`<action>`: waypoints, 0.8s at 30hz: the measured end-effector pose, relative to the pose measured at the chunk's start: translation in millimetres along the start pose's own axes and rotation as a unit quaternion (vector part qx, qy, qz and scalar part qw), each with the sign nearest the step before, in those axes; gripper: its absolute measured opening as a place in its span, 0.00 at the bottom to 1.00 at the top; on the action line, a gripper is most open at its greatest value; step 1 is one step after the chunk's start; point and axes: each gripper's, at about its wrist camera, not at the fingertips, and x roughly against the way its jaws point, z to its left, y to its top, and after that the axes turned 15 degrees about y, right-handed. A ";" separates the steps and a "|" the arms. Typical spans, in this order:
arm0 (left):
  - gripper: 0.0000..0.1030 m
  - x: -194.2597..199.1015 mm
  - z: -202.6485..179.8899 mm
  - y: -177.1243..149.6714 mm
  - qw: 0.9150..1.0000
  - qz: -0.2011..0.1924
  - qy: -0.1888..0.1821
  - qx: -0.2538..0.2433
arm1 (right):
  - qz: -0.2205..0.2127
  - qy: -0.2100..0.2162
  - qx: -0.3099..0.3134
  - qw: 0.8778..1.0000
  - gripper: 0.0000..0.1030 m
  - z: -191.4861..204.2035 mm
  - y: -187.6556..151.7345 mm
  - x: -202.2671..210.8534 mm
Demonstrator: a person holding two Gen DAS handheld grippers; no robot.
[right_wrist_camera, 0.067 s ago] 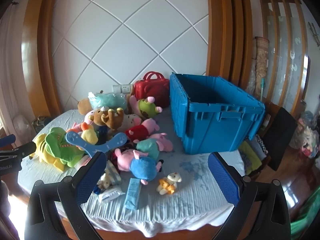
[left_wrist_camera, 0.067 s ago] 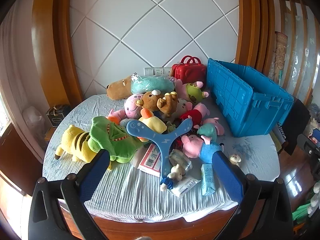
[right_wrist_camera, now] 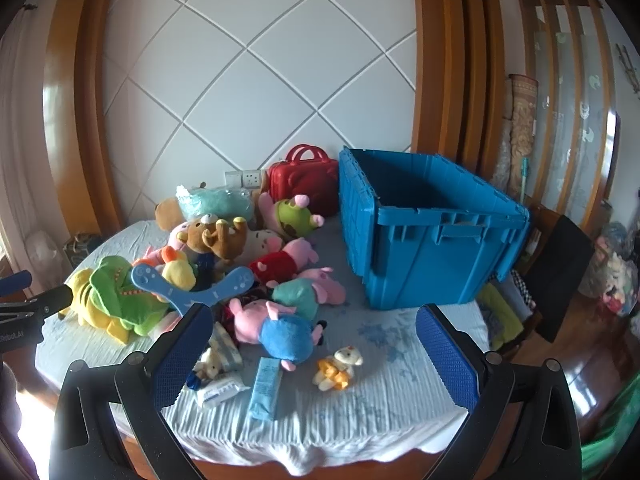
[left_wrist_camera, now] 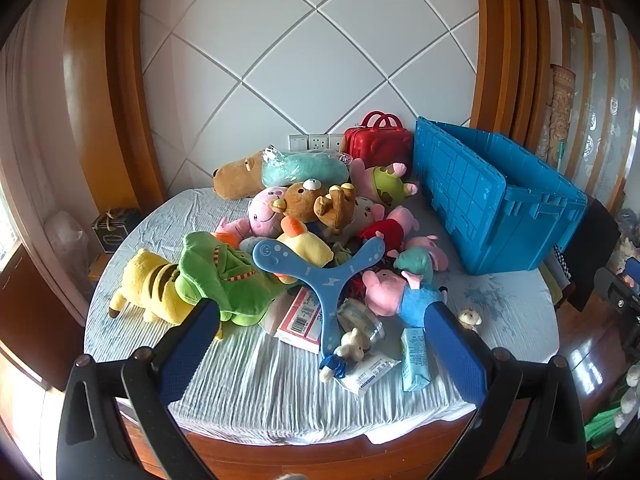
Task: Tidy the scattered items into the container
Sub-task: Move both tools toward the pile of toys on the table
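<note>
Right wrist view: soft toys [right_wrist_camera: 224, 264] lie heaped on the surface [right_wrist_camera: 360, 412], left of the open blue crate [right_wrist_camera: 432, 256], whose visible inside looks dark and bare. Plush should be light and squashy, best pinched across a body or limb; the stiff blue boomerang [left_wrist_camera: 320, 276] suits an arm grip. Right tool [right_wrist_camera: 314, 346] and left tool [left_wrist_camera: 320, 344] both gape wide at the near edge, holding and touching nothing.

Wide-spread empty right claw [right_wrist_camera: 312, 344] above toy pile [right_wrist_camera: 240, 272] beside blue crate [right_wrist_camera: 432, 256]
</note>
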 end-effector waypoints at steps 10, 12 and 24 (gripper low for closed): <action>1.00 -2.7 9.6 -9.0 1.000 0.004 -0.004 0.013 | 0.010 -0.008 0.012 1.000 1.00 2.0 -5.1 -4.7; 1.00 -3.1 10.7 -10.6 1.000 0.006 -0.004 0.011 | 0.012 -0.008 0.010 1.000 1.00 5.6 -3.4 -4.8; 1.00 -0.3 16.6 -13.2 1.000 0.005 -0.009 0.018 | 0.012 -0.026 -0.012 1.000 1.00 6.0 -7.9 2.9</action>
